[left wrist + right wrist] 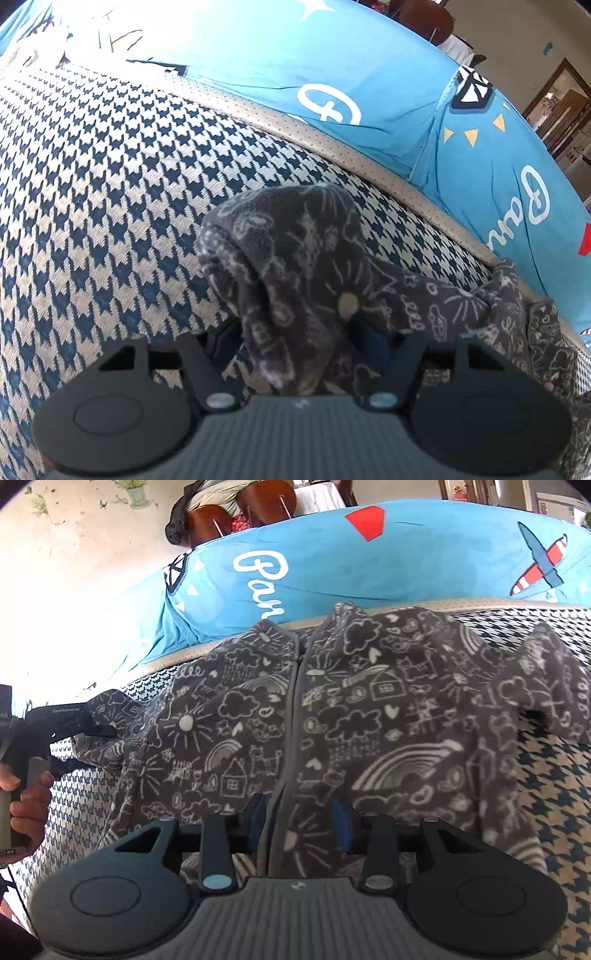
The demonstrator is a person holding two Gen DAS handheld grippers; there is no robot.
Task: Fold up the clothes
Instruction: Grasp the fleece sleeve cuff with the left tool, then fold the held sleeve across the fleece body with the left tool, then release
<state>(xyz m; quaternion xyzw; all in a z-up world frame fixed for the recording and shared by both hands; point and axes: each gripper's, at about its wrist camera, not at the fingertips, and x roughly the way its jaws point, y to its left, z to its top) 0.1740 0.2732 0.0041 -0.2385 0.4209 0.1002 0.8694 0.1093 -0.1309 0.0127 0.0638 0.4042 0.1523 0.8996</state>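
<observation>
A grey zip-up fleece jacket (369,720) with white doodle print lies front-up and spread out on a houndstooth cushion (546,775). My right gripper (299,821) is at its near hem by the zipper, blue pads (256,818) shut on a ridge of fabric. One sleeve (295,258) stands bunched between the fingers of my left gripper (299,341), which is shut on it. In the right wrist view, the left gripper (107,731) holds that sleeve out at the jacket's left side. The other sleeve (546,686) lies rumpled on the right.
Behind the houndstooth cushion (92,184) lies a blue printed sheet (406,561), also seen as the blue sheet (332,55) in the left wrist view. A person's hand (26,805) grips the left tool. Wooden chairs (240,513) stand beyond, and a doorway (565,103) is at far right.
</observation>
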